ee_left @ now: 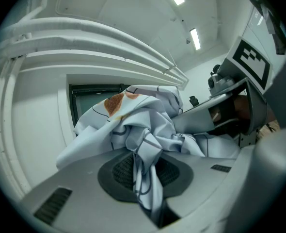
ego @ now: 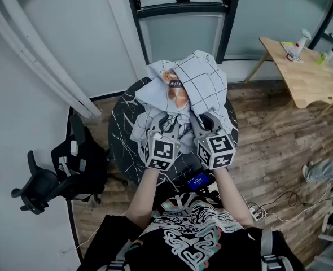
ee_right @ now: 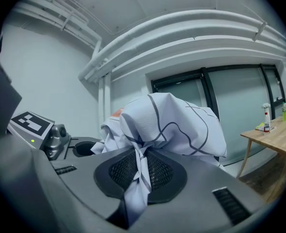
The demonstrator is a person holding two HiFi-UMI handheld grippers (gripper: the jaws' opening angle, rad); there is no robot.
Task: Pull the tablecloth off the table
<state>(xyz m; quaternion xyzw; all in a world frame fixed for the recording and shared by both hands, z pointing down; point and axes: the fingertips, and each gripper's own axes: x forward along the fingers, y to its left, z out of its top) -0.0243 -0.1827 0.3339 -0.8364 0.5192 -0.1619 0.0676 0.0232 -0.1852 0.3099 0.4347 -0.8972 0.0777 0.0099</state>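
Left gripper (ee_left: 145, 178) jaws are nearly closed, pinching a fold of the white grid-lined tablecloth (ee_left: 133, 125); right gripper (ee_right: 139, 178) jaws likewise clamp a twisted fold. Cloth is bunched in a heap at 12 o'clock from both grippers, over the round black marble table (ego: 120, 143). Black office chair (ego: 82, 168) stands at 8 o'clock, wooden side table (ego: 313, 78) at 2 o'clock.

Before us, our round black marbled bench (ego: 120, 137), pale grid-lined tablecloth (ego: 200, 83) bunched over its middle and far side

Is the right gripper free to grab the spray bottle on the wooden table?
Probably not: the right gripper is shut on the tablecloth, and the spray bottle on the wooden table stands far off.
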